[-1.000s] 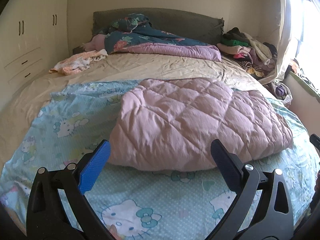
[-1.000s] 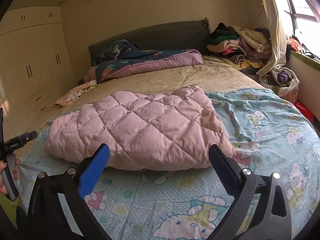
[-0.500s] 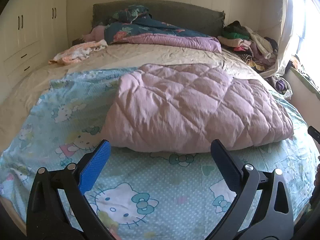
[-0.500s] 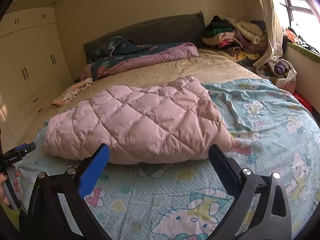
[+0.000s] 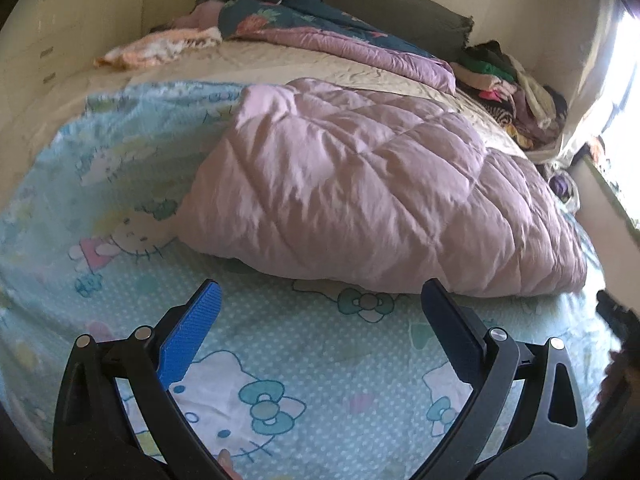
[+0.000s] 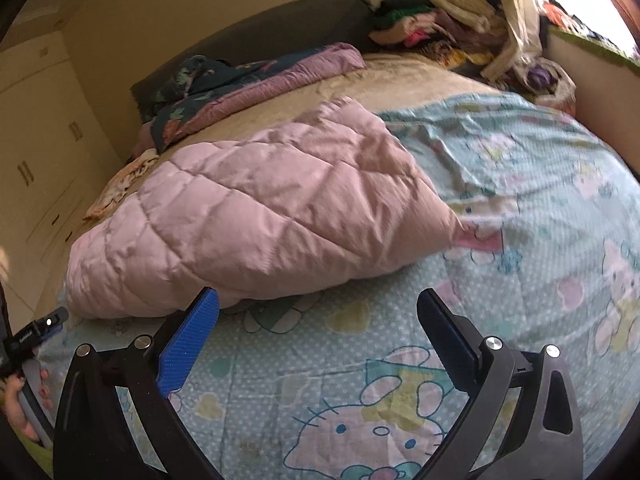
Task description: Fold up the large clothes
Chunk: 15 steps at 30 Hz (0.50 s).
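A pink quilted garment lies folded into a thick pad on a light blue cartoon-cat sheet spread over the bed. In the right wrist view the same pink garment fills the middle and the blue sheet stretches to the right. My left gripper hangs open just in front of the garment's near edge, holding nothing. My right gripper is open too, its left blue pad close to the garment's near edge. At the far left of that view a hand holds the other gripper.
A dark floral duvet with a purple lining lies bunched at the headboard. A pile of clothes sits at the bed's far right corner by the window. A peach cloth lies at the far left. White wardrobes line the left wall.
Both grippers have dropped lower and tilted, the left view rolling clockwise and the right anticlockwise. The pink garment now looks nearer. Both stay open.
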Each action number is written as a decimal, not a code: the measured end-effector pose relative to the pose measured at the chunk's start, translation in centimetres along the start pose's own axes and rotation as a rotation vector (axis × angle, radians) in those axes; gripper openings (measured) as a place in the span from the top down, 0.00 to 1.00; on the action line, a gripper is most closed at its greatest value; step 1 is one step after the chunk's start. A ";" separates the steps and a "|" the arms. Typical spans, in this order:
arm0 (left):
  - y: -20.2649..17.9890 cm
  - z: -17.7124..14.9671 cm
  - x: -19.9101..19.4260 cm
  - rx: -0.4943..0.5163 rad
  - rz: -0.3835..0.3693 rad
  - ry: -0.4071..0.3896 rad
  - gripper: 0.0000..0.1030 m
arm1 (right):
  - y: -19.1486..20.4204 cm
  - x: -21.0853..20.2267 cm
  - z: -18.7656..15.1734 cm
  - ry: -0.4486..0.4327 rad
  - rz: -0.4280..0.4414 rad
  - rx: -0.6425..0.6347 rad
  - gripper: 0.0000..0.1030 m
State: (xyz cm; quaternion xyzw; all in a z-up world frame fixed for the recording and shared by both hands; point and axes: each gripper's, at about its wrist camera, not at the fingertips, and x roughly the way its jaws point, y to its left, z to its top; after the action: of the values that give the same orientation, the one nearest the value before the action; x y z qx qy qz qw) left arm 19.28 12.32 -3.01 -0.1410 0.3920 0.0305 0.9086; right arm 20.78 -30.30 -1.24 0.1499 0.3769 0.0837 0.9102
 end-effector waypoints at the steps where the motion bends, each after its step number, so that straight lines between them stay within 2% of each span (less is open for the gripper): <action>1: 0.3 0.0 0.2 -0.016 -0.005 0.004 0.09 | -0.4 0.2 -0.1 0.004 0.001 0.018 0.04; 9: 1.8 0.5 1.5 -0.158 -0.095 0.028 0.09 | -1.7 0.8 0.0 0.013 -0.003 0.093 0.04; 12: 2.2 0.8 2.0 -0.190 -0.101 0.027 0.09 | -1.9 1.1 0.2 0.016 0.010 0.120 0.04; 15: 2.3 1.2 2.3 -0.189 -0.077 0.016 0.09 | -2.1 1.6 0.6 0.020 0.021 0.152 0.04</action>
State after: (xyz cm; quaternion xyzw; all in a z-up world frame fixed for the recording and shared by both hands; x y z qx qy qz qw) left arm 21.33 14.70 -4.36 -0.2415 0.3888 0.0313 0.8885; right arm 22.44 -32.03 -2.57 0.2218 0.3896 0.0657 0.8915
